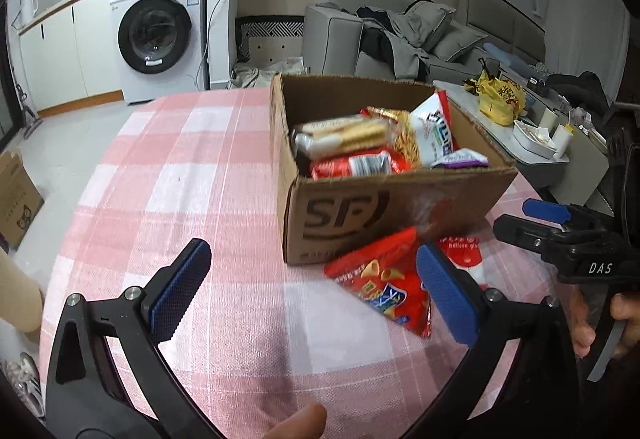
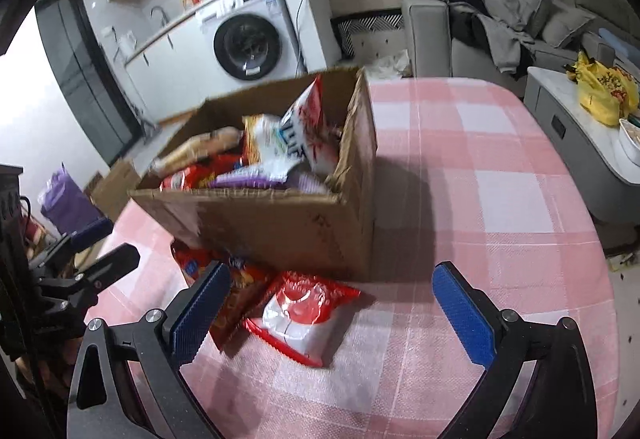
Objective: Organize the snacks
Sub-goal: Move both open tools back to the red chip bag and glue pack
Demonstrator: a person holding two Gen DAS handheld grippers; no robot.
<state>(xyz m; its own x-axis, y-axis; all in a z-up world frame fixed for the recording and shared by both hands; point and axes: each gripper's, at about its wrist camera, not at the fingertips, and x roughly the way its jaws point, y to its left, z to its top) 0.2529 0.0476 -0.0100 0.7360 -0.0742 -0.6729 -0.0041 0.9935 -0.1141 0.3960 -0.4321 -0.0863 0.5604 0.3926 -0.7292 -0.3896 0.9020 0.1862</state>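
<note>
A cardboard box [image 1: 384,215] marked SF stands on the pink checked tablecloth [image 1: 180,167] and holds several snack packets [image 1: 352,147]. It also shows in the right wrist view [image 2: 288,223]. Two packets lie on the cloth in front of it: a red chip bag [image 1: 384,279] [image 2: 236,279] and a red-and-white bag [image 2: 300,315] [image 1: 468,251]. My left gripper [image 1: 316,291] is open and empty, just short of the chip bag. My right gripper [image 2: 336,311] is open and empty, with the red-and-white bag between its fingers. The right gripper also shows at the right edge of the left view [image 1: 536,219].
A washing machine [image 1: 160,31] and counter stand at the back left. A grey sofa [image 1: 400,35] with clothes is behind the table. A side table [image 1: 532,143] with a yellow bag [image 1: 500,99] is at the right. A cardboard box [image 1: 16,195] sits on the floor.
</note>
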